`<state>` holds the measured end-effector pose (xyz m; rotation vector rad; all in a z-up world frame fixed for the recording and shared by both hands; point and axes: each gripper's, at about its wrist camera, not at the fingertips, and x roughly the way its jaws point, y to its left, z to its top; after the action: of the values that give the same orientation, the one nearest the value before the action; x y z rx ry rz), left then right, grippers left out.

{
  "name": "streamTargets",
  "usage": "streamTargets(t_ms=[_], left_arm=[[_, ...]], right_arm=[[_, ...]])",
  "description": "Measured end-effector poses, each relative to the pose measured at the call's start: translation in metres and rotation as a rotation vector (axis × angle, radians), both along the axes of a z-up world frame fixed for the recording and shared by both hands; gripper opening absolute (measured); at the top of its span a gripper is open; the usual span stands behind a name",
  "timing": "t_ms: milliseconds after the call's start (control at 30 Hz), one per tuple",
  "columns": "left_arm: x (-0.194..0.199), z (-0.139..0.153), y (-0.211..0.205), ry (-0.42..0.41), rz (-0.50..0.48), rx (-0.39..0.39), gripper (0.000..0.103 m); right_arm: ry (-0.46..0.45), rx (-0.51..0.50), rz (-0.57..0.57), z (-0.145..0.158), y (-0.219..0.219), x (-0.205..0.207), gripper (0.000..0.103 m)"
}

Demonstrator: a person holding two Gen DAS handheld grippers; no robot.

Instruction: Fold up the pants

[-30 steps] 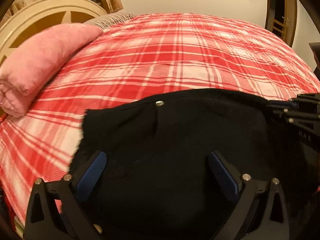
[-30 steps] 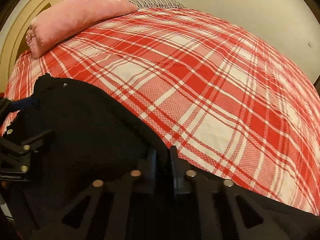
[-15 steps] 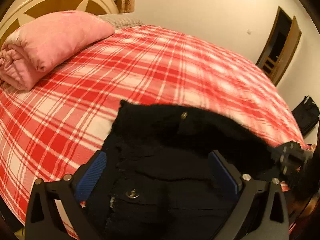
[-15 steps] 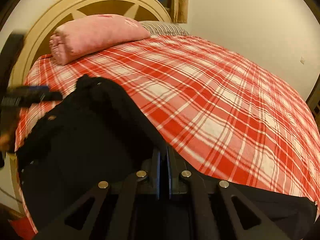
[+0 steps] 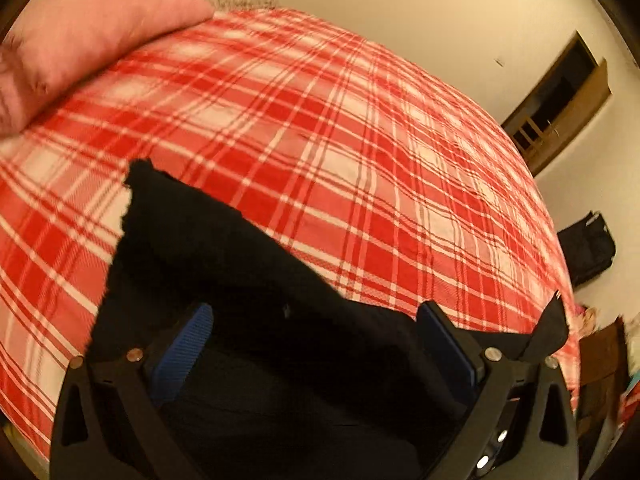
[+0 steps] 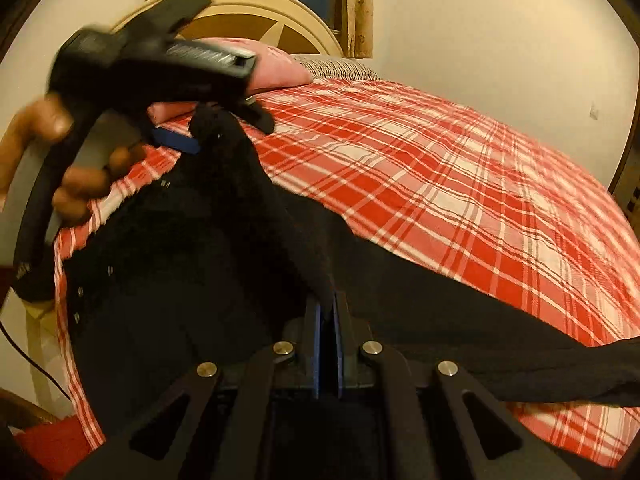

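Black pants (image 5: 224,264) lie on the red plaid bed (image 5: 360,152), raised at the near edge. In the left wrist view my left gripper (image 5: 316,344) stands open with its blue pads wide apart over the cloth. In the right wrist view my right gripper (image 6: 327,324) is shut on a fold of the pants (image 6: 224,248) and holds it up. The left gripper (image 6: 208,136) shows there at the upper left, held by a hand, with a raised corner of the pants at its fingers.
A pink rolled quilt (image 5: 80,28) lies at the head of the bed by the cream headboard (image 6: 256,12). A doorway (image 5: 560,100) and a dark bag (image 5: 588,244) on the floor are beyond the bed's far side.
Both grippers have risen and swung, lifting the pants' edge off the bed. The left gripper now appears high in the right wrist view. The right gripper stays clamped on the cloth.
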<state>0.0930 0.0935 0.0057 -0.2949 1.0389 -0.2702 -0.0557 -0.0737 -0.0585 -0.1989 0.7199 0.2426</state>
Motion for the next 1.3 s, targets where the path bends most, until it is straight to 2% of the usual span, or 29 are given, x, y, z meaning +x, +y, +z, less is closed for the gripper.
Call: streamTargets(t_ms=[67, 133, 167, 200, 233, 267, 300, 400, 467, 500, 533, 567, 667, 700, 767, 800, 833, 900, 1000, 1133, 1233, 1267, 1300], left_arm=[[-0.002, -0.001, 0.001, 0.006, 0.006, 0.003, 0.103], [-0.004, -0.006, 0.001, 0.013, 0.030, 0.048, 0.103], [-0.006, -0.009, 0.003, 0.014, 0.040, 0.065, 0.098], [-0.009, -0.012, 0.004, 0.007, 0.047, 0.074, 0.082], [-0.013, -0.017, 0.006, 0.001, 0.049, 0.063, 0.071], [-0.016, -0.021, 0.008, 0.001, 0.052, 0.048, 0.048], [-0.020, -0.027, 0.011, 0.000, 0.049, 0.001, 0.026], [-0.028, -0.033, 0.021, -0.031, 0.070, -0.125, 0.020], [-0.037, -0.025, 0.026, -0.073, 0.083, -0.155, 0.019], [-0.039, -0.022, 0.027, -0.085, 0.086, -0.156, 0.018], [-0.044, -0.014, 0.028, -0.108, 0.088, -0.153, 0.018], [-0.047, -0.010, 0.028, -0.123, 0.088, -0.152, 0.018], [-0.054, -0.002, 0.031, -0.149, 0.088, -0.155, 0.018], [-0.055, -0.002, 0.031, -0.152, 0.088, -0.159, 0.018], [-0.062, 0.001, 0.033, -0.163, 0.094, -0.172, 0.018], [-0.064, 0.002, 0.032, -0.169, 0.093, -0.176, 0.017], [-0.066, 0.005, 0.033, -0.176, 0.093, -0.177, 0.017], [-0.072, 0.010, 0.033, -0.193, 0.091, -0.182, 0.016], [-0.080, 0.019, 0.033, -0.209, 0.087, -0.197, 0.016], [-0.083, 0.025, 0.032, -0.221, 0.078, -0.199, 0.016], [-0.083, 0.028, 0.033, -0.221, 0.072, -0.207, 0.016], [-0.083, 0.028, 0.033, -0.222, 0.070, -0.207, 0.016], [-0.082, 0.028, 0.033, -0.221, 0.070, -0.206, 0.016]], right_arm=[[-0.015, -0.021, -0.002, -0.004, 0.004, -0.010, 0.005], [-0.017, -0.020, -0.008, -0.010, 0.003, -0.017, 0.005], [-0.010, -0.011, -0.014, -0.013, 0.001, -0.017, 0.005], [-0.006, 0.004, -0.025, -0.016, -0.001, -0.017, 0.005], [-0.009, 0.024, -0.033, -0.017, -0.004, -0.017, 0.005], [-0.017, 0.048, -0.045, -0.016, -0.007, -0.018, 0.005], [-0.033, 0.084, -0.072, -0.012, -0.012, -0.020, 0.006], [-0.063, 0.234, -0.158, 0.008, -0.037, -0.029, 0.011], [-0.081, 0.370, -0.209, 0.022, -0.068, -0.040, 0.033], [-0.086, 0.404, -0.249, 0.025, -0.080, -0.044, 0.063], [-0.096, 0.457, -0.314, 0.027, -0.103, -0.051, 0.076], [-0.107, 0.527, -0.381, 0.027, -0.129, -0.059, 0.085], [-0.057, 0.677, -0.552, 0.018, -0.192, -0.069, 0.085], [-0.040, 0.689, -0.589, 0.016, -0.205, -0.070, 0.084], [-0.001, 0.685, -0.615, 0.013, -0.222, -0.066, 0.075], [0.020, 0.684, -0.614, 0.012, -0.224, -0.062, 0.066], [0.055, 0.684, -0.615, 0.010, -0.226, -0.054, 0.062], [0.110, 0.685, -0.620, 0.006, -0.227, -0.042, 0.062], [0.169, 0.707, -0.685, -0.004, -0.225, -0.020, 0.062], [0.310, 0.733, -0.795, -0.028, -0.217, 0.006, 0.063], [0.317, 0.657, -0.836, -0.026, -0.209, 0.015, 0.064], [0.314, 0.639, -0.832, -0.024, -0.206, 0.017, 0.062], [0.293, 0.621, -0.810, -0.021, -0.205, 0.019, 0.038]])
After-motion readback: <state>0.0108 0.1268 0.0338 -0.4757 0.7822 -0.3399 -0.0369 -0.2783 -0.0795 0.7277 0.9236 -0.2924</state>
